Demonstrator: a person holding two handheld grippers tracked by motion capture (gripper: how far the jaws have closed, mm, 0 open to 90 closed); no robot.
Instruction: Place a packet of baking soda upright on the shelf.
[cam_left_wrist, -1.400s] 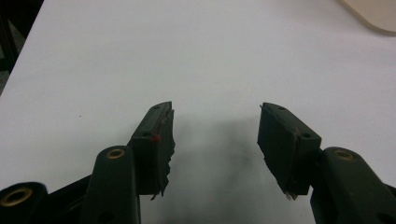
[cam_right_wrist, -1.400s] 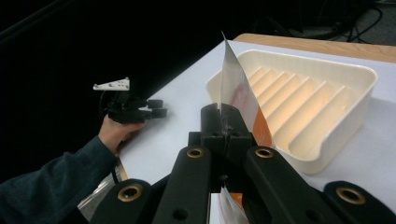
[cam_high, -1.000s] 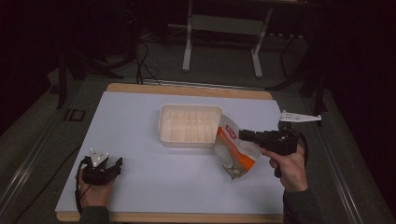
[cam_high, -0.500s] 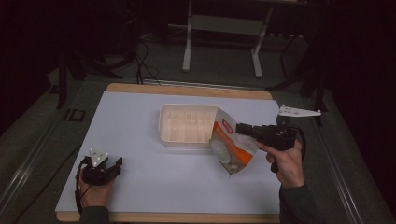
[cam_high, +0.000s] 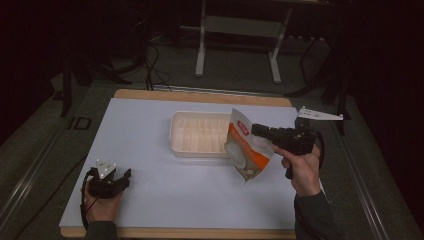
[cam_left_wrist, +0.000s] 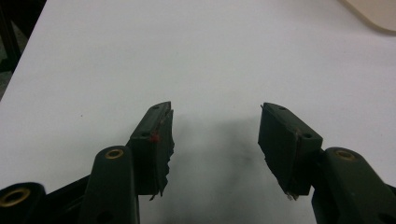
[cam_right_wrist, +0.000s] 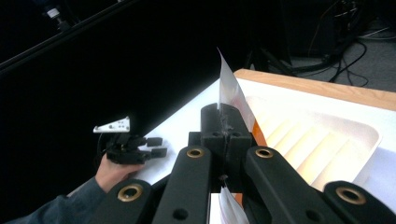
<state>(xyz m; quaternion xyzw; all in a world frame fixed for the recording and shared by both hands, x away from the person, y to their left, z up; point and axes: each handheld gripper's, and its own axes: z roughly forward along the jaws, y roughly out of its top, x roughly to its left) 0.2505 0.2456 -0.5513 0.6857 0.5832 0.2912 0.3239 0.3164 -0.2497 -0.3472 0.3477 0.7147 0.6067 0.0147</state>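
White tabletop (cam_high: 165, 200) under dim light: an orange-and-white pouch (cam_high: 246, 147) hangs just right of the cream tray (cam_high: 200, 134), its top edge pinched between my right gripper's (cam_high: 256, 129) closed jaws. Far left and near me, my left gripper (cam_high: 125, 175) rests with jaws apart, holding nothing.

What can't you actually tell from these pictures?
- Bag print: too small and blurred in the high view; edge-on behind the right tool in its own view.
- Bag contents: hidden by its wrapper.
- Tray: its near right corner is covered by the bag; cut off at the left tool view's corner.
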